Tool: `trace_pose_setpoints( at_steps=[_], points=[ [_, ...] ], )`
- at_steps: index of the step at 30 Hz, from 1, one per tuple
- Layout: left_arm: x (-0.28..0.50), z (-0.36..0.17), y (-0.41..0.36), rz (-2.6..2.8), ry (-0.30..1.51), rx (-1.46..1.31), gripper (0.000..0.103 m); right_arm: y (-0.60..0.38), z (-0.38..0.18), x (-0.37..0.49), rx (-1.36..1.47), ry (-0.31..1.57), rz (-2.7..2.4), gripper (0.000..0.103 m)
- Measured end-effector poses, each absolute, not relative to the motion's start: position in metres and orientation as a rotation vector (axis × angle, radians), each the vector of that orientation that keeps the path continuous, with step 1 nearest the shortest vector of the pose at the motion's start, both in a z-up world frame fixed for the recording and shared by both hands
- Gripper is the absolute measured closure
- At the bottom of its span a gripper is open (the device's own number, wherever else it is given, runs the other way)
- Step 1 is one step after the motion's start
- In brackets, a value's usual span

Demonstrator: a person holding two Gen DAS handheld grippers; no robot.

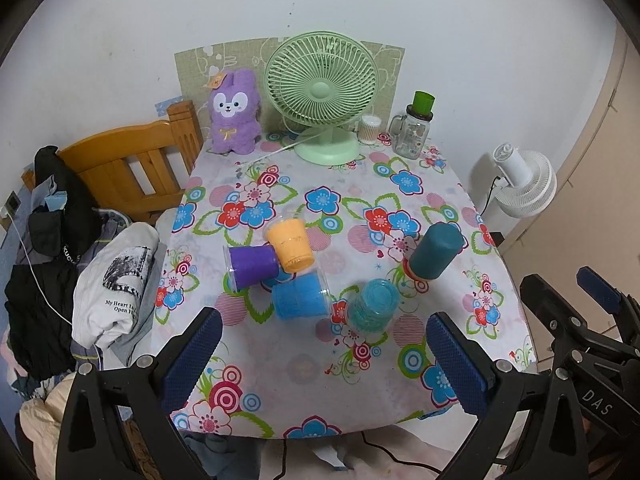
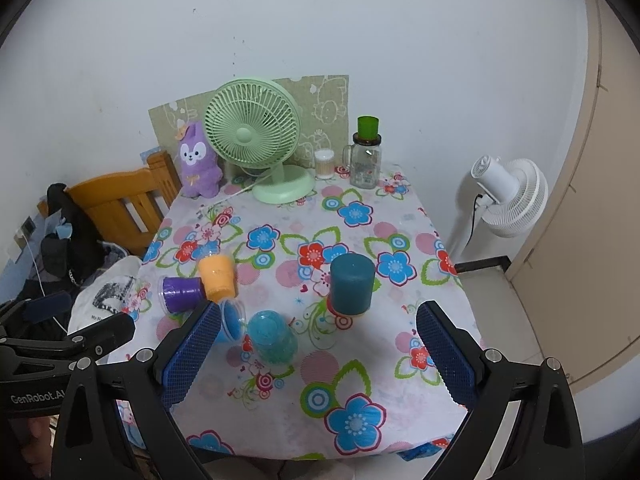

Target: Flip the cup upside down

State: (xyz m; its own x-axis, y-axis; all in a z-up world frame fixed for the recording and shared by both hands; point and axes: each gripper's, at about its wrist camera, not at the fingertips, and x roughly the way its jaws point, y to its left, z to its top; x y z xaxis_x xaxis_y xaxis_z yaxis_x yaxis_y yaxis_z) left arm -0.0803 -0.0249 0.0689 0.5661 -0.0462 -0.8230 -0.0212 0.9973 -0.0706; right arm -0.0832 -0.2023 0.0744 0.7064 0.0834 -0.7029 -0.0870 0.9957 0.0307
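Floral tablecloth (image 2: 360,360), green fan (image 2: 252,136), white wall (image 2: 320,20)

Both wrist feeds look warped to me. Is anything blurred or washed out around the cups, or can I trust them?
Left wrist view: strong fisheye bend and dark corners, yet the orange cup and dark teal cup look sharp, with no glare. Right wrist view: same barrel distortion, even soft light, only faint shadows under the dark teal cup; the left finger pad hides part of the blue cup.

Each tool (image 1: 320,360) (image 2: 316,354) has black plastic arms, silver screws and blue textured pads (image 1: 192,360); white lettering marks the housings.
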Motion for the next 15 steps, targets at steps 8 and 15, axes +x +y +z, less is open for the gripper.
trace_pose_setpoints(
  at_steps=[8, 15],
  points=[
    [-0.0819, 0.0665, -0.0257, -0.022, 0.97, -0.083, 0.0, -0.2032, 0.0716, -0.0828, -0.017, 0.791, 0.088, 0.004],
    [-0.08, 0.0653, -0.0261, -0.019, 0.983, -0.084, 0.0, -0.2022, 0.0696, -0.0816, -0.013, 0.801, 0.091, 0.004]
  ],
)
